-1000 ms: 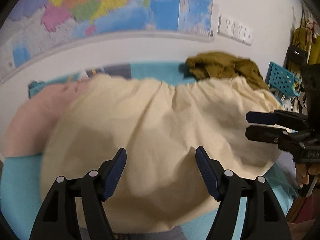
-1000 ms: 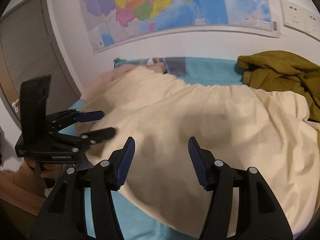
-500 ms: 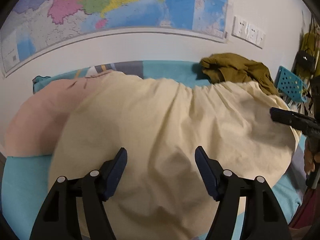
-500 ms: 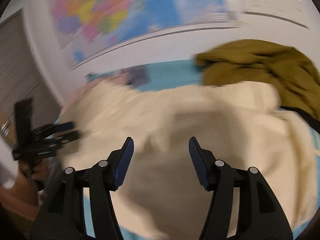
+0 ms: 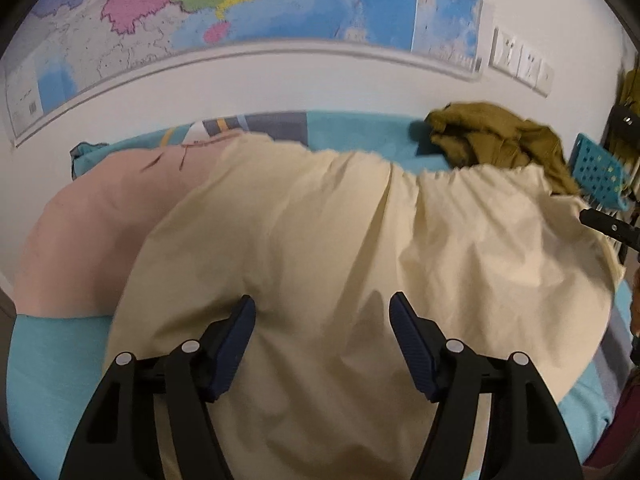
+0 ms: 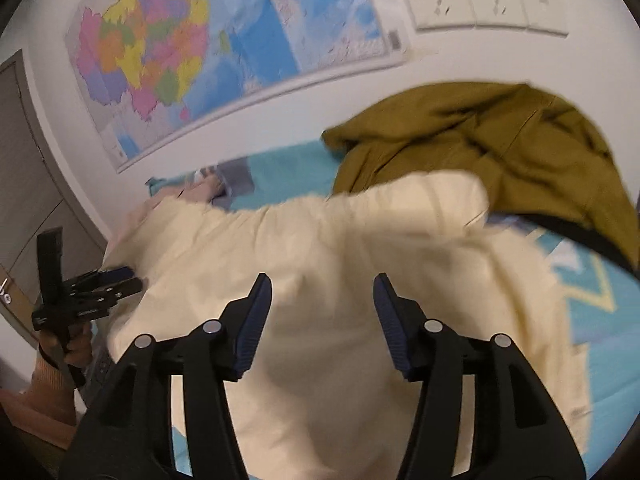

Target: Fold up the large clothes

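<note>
A large cream garment (image 5: 360, 248) lies spread and wrinkled over a turquoise bed; it also shows in the right wrist view (image 6: 320, 248). My left gripper (image 5: 322, 320) is open and empty, hovering over the garment's near part. My right gripper (image 6: 322, 300) is open and empty above the garment's right half. The right gripper's tip (image 5: 608, 226) shows at the left view's right edge. The left gripper (image 6: 100, 284) shows at the right view's left, beside the garment's left edge.
An olive-green garment (image 6: 500, 148) is bunched at the bed's back right, partly under the cream one. A pink cloth (image 5: 104, 232) lies at the left. A wall map (image 5: 240, 8) and sockets (image 6: 480, 0) are behind. A blue perforated basket (image 5: 600, 172) stands at the right.
My right gripper has swung right, toward the olive garment and the cream garment's right end. My left gripper has shifted slightly. Both stayed open and empty.
</note>
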